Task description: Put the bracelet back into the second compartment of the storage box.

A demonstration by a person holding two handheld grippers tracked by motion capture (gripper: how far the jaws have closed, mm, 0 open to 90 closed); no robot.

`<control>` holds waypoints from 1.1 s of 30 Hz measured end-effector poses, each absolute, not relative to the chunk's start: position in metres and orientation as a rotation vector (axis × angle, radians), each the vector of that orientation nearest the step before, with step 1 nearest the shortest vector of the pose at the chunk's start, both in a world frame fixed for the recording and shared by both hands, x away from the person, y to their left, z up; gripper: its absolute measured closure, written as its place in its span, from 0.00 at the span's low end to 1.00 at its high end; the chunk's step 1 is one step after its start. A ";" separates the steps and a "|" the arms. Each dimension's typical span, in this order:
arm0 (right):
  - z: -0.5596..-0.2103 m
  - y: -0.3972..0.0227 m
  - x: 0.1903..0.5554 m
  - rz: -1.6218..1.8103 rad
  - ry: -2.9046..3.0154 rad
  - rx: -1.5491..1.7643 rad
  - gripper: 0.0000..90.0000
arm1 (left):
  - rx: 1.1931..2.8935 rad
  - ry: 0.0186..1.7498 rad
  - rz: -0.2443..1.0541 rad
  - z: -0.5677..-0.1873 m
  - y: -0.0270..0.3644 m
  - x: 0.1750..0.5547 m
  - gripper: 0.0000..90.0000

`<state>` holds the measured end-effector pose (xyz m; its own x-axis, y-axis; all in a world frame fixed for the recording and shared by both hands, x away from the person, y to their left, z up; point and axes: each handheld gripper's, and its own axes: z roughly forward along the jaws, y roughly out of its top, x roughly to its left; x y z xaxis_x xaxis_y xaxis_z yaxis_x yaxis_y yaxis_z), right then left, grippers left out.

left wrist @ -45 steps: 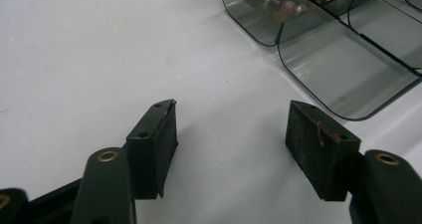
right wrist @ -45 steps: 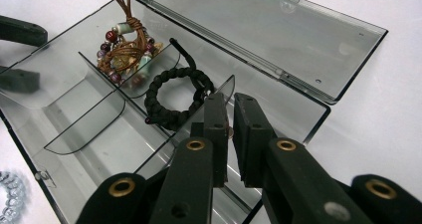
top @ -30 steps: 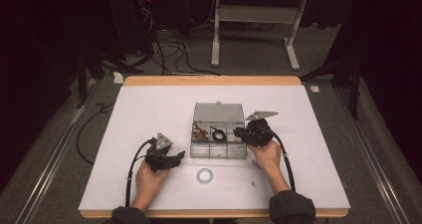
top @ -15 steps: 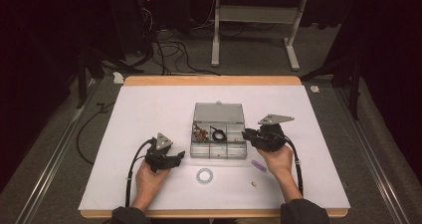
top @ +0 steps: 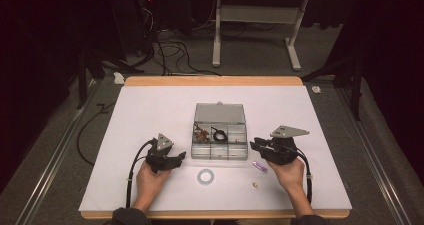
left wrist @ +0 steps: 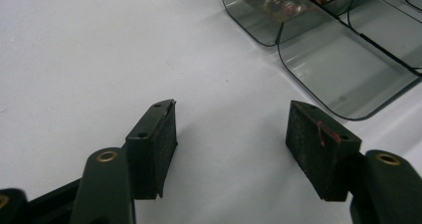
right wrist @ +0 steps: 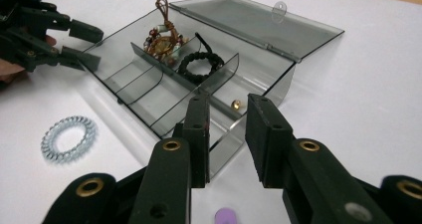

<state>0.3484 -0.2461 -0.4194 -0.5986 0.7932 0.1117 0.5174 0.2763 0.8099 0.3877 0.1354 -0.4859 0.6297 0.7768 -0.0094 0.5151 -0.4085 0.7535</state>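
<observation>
A clear compartment box (top: 220,135) lies mid-table with its lid (right wrist: 259,20) folded back. It holds a brown beaded piece (right wrist: 164,40), a black bracelet (right wrist: 201,64) and a small gold bead (right wrist: 236,104). My right gripper (top: 254,144) sits just off the box's right end. Its jaws have just been opening, with a narrow gap and nothing between them (right wrist: 229,104). My left gripper (top: 181,156) rests left of the box, open and empty (left wrist: 231,107). The box's rounded corner (left wrist: 343,74) lies just ahead of it.
A pale blue spiral hair tie (top: 205,175) lies in front of the box. A purple piece (top: 259,166) sits under the right gripper, with a tiny gold bead (top: 254,185) nearer the front edge. The white mat (top: 150,110) is bare on the left and back.
My right gripper has drawn back from over the box to its right end, and its jaws have parted. The purple piece now shows. The left gripper has kept still.
</observation>
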 end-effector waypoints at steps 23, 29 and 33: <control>-0.441 -0.255 0.300 1.168 2.284 1.165 0.79 | 2.102 1.007 0.445 -0.486 0.135 0.388 0.41; -0.448 -0.252 0.286 1.167 2.310 1.168 0.78 | 2.101 1.007 0.445 -0.486 0.135 0.388 0.41; -0.450 -0.250 0.278 1.138 2.331 1.156 0.78 | 2.101 1.007 0.446 -0.486 0.135 0.388 0.41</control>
